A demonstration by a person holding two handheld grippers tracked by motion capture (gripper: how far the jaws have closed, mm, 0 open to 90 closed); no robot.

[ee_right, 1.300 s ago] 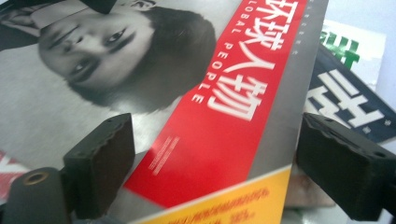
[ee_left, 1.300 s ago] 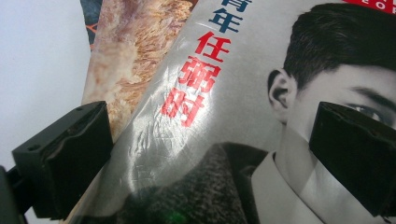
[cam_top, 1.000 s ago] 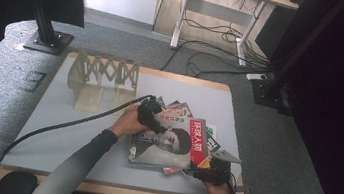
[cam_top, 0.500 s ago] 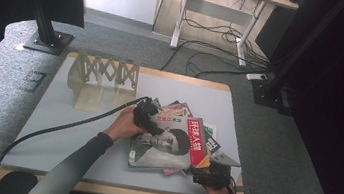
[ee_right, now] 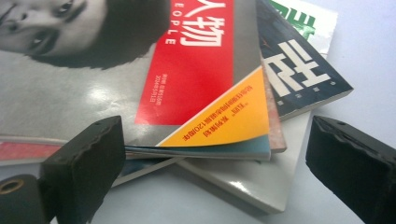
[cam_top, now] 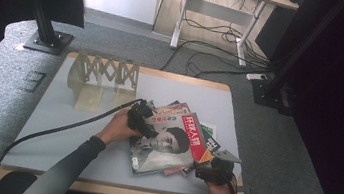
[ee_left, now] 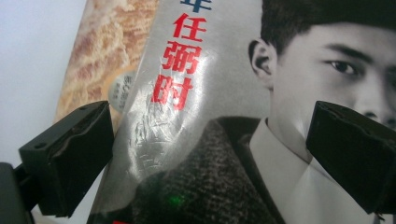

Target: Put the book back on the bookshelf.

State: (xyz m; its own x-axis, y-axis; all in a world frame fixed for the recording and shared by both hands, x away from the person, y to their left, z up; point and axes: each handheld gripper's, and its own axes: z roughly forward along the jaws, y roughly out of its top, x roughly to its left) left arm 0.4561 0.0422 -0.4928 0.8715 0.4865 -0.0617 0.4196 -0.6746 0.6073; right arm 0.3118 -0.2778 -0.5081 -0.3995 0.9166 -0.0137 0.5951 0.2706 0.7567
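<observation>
A: The magazine (cam_top: pixel 166 144), grey cover with a face, lay on top of a fanned stack (cam_top: pixel 205 136) at the near right of the table (cam_top: pixel 57 112) in the high view. The left claw (cam_top: pixel 142 123) sat at its far-left edge, the right claw (cam_top: pixel 213 172) at its near-right corner.

B: And the left gripper view?

A: The left claw (ee_left: pixel 205 154) stood wide apart, straddling the cover (ee_left: pixel 205 116), clamping nothing.

B: The right one?

A: The right claw (ee_right: pixel 219 163) was also apart, level with the yellow corner (ee_right: pixel 229 112), which curled just above the books below.

B: So, the step?

A: Lining up a grab, I'd judge. Next, the right claw would need to slide in around that corner and close on the top magazine alone.
</observation>
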